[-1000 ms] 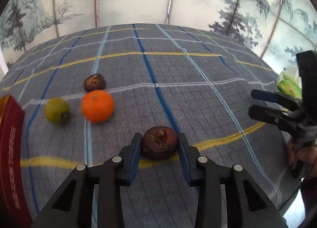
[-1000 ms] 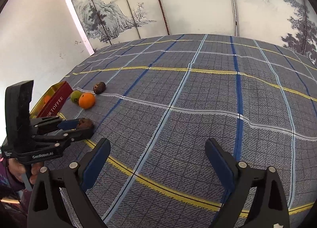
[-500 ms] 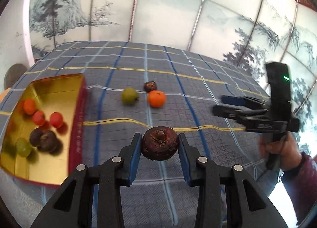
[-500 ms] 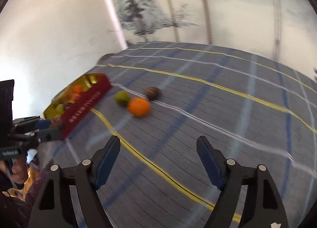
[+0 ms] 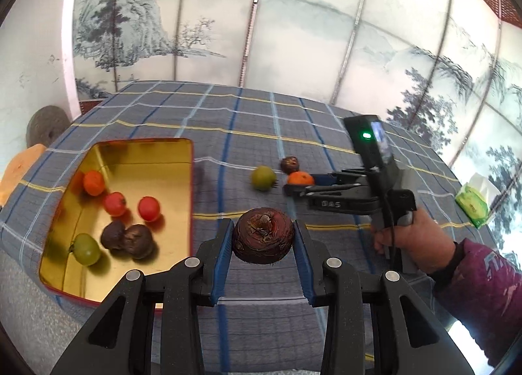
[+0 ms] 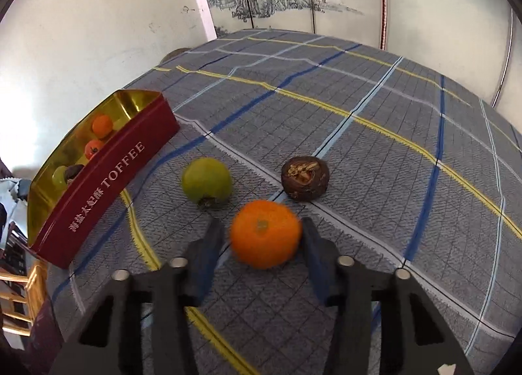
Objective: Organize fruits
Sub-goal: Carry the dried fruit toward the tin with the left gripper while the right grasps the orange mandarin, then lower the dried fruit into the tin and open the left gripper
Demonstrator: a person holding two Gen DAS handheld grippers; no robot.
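Observation:
My left gripper [image 5: 263, 252] is shut on a dark brown fruit [image 5: 263, 235] and holds it above the cloth, just right of the red-and-gold toffee tin [image 5: 187, 159], which holds several fruits. My right gripper [image 6: 261, 244] is open with its fingers on either side of an orange [image 6: 265, 233] on the cloth; a gap shows at the left finger. A green fruit [image 6: 206, 180] and another brown fruit [image 6: 305, 178] lie just beyond it. The right gripper [image 5: 295, 183] also shows in the left wrist view at the orange [image 5: 299, 178].
The tin [image 6: 107, 179] stands to the left of the loose fruits. A green tissue pack [image 5: 472, 200] lies at the table's right edge. A checked cloth [image 6: 375, 133] covers the table; a painted screen stands behind.
My left gripper has carried the brown fruit left toward the tin. My right gripper has swung to the loose fruits and its fingers have come in around the orange.

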